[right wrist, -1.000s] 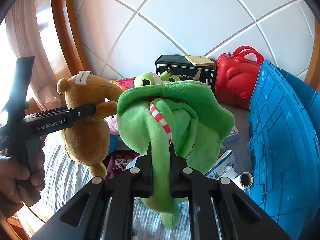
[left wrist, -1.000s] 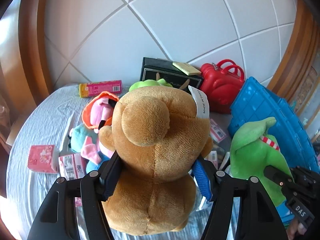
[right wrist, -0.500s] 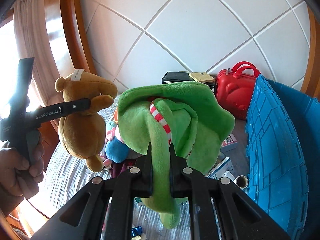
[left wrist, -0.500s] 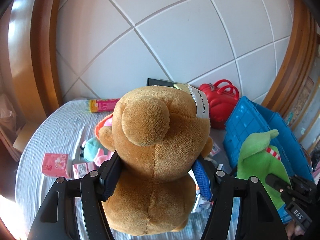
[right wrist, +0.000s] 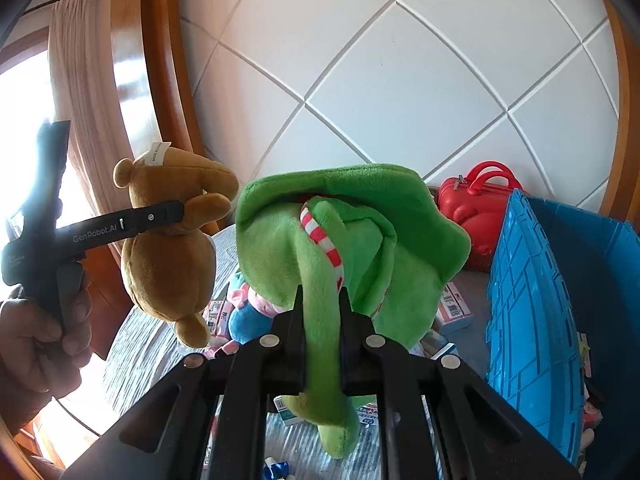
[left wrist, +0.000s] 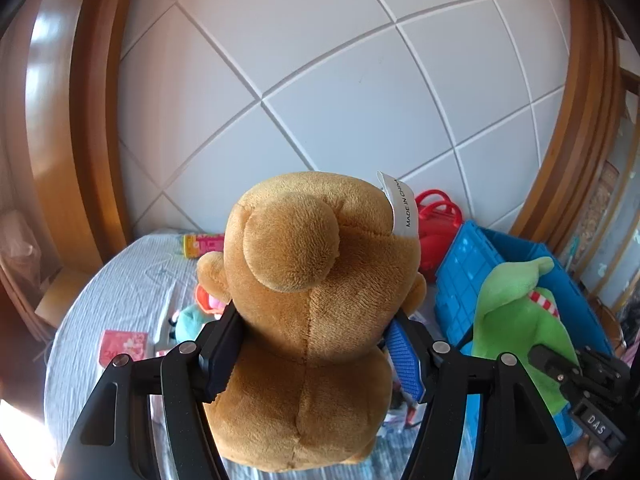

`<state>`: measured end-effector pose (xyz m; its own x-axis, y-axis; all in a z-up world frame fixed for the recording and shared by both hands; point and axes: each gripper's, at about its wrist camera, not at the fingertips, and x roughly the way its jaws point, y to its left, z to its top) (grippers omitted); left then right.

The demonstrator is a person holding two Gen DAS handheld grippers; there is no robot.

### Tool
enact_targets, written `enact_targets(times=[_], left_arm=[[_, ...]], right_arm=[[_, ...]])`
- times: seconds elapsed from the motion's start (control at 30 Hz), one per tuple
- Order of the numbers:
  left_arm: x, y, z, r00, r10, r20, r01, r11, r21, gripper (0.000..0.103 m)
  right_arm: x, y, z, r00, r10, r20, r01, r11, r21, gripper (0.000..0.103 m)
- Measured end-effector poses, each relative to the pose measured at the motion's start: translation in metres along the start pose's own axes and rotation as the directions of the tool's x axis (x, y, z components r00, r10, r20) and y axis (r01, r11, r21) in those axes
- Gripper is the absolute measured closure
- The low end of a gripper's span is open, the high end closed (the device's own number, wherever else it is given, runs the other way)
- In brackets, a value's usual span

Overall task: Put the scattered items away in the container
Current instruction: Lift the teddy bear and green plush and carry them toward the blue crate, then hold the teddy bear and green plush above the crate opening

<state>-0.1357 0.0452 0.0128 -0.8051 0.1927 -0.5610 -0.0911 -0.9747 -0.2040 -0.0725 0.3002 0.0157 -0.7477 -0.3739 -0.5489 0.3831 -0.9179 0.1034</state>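
My left gripper (left wrist: 316, 354) is shut on a brown teddy bear (left wrist: 316, 280) and holds it high above the table; the bear also shows in the right wrist view (right wrist: 168, 248). My right gripper (right wrist: 320, 312) is shut on a limb of a green plush toy (right wrist: 352, 232), which hangs in the air next to the blue crate (right wrist: 532, 320). In the left wrist view the green plush (left wrist: 516, 312) is in front of the blue crate (left wrist: 464, 280), to the right of the bear.
A red toy case (right wrist: 476, 208) stands behind the crate by the white tiled wall. Pink and blue plush toys (right wrist: 248, 308), small boxes (right wrist: 452, 308) and a pink packet (left wrist: 120, 346) lie on the striped tablecloth. A pink tube (left wrist: 204, 244) lies at the back.
Both grippers have risen with their plush toys; the table and its items now sit lower and farther away in both views. The crate shows more of its inside.
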Motion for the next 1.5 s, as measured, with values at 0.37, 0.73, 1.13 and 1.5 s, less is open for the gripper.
enact_targets(times=[0.37,0.73,1.13,1.5], left_arm=[[-0.026,-0.034,0.021,0.998,0.008,0.059,-0.010,1.000,0.028,0.037],[-0.034,-0.087,0.035,0.994,-0.009,0.105,0.002,0.998,0.067,0.037],[-0.027,-0.166,0.041,0.989,-0.055,0.141,0.036,0.990,0.134,0.037],[-0.009,-0.233,0.044,0.980,-0.147,0.136,0.120,0.975,0.187,0.037]], right_arm=[[-0.039,-0.015,0.013,0.996,0.013,0.086,-0.014,1.000,0.005,0.092],[-0.067,-0.046,0.016,0.990,0.008,0.143,-0.012,1.000,0.026,0.092],[-0.103,-0.103,0.017,0.981,-0.041,0.188,0.028,0.997,0.072,0.092],[-0.140,-0.154,0.006,0.969,-0.138,0.207,0.112,0.985,0.131,0.092]])
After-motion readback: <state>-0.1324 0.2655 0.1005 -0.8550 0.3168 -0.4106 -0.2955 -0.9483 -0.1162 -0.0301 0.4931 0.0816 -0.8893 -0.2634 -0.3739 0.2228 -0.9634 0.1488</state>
